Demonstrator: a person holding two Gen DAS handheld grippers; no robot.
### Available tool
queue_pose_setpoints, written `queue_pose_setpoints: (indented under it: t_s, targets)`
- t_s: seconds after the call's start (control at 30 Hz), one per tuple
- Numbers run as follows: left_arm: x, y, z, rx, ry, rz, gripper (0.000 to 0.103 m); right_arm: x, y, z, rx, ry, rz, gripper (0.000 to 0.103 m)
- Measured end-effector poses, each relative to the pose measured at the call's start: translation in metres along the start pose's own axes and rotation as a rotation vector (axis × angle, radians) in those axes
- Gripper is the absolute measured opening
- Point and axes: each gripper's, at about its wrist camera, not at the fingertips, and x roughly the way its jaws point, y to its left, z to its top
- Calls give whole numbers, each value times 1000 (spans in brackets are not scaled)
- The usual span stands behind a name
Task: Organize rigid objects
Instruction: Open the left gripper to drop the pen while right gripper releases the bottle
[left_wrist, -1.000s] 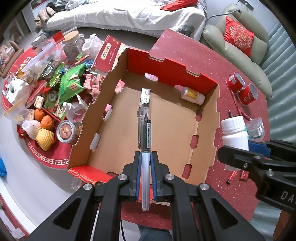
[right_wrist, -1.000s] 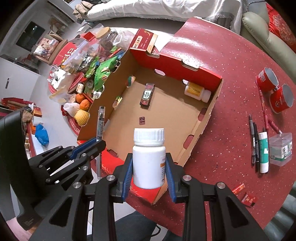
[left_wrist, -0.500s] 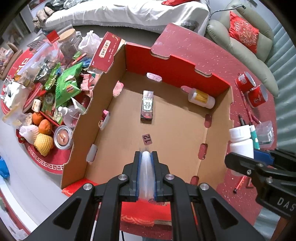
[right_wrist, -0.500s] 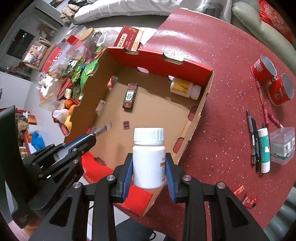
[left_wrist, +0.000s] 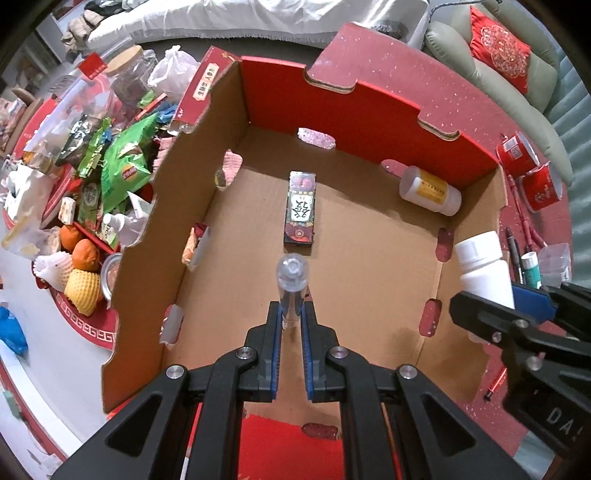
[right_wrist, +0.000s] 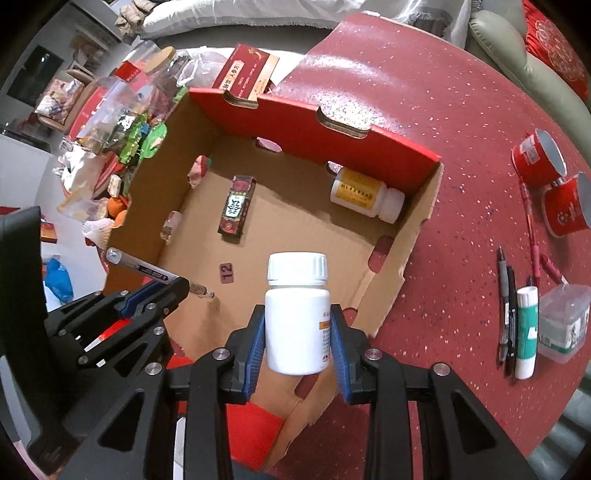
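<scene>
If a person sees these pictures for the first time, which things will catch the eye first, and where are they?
The big cardboard box with red walls fills the middle; a small dark box and a yellow-labelled bottle lie inside. The right gripper holds a white bottle upright over the box's near edge. The left gripper grips a pen above the box floor.

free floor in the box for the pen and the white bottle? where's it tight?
Bare floor: the cardboard box near half, from the "12" sticker to the right wall, under the white bottle. Also the left strip under the pen. Tight: the far right corner by the yellow-label bottle, and mid-floor at the dark pack.
</scene>
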Motion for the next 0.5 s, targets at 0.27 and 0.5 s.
queue_pose_setpoints:
  t_s: [0.27, 0.5]
  targets:
    - [20, -9, 8, 16, 15, 9, 10, 27, -4, 9, -17, 36, -12, 34]
    - [27, -10, 9, 44, -8, 52, 62, 41, -3, 12, -45, 49, -52, 36]
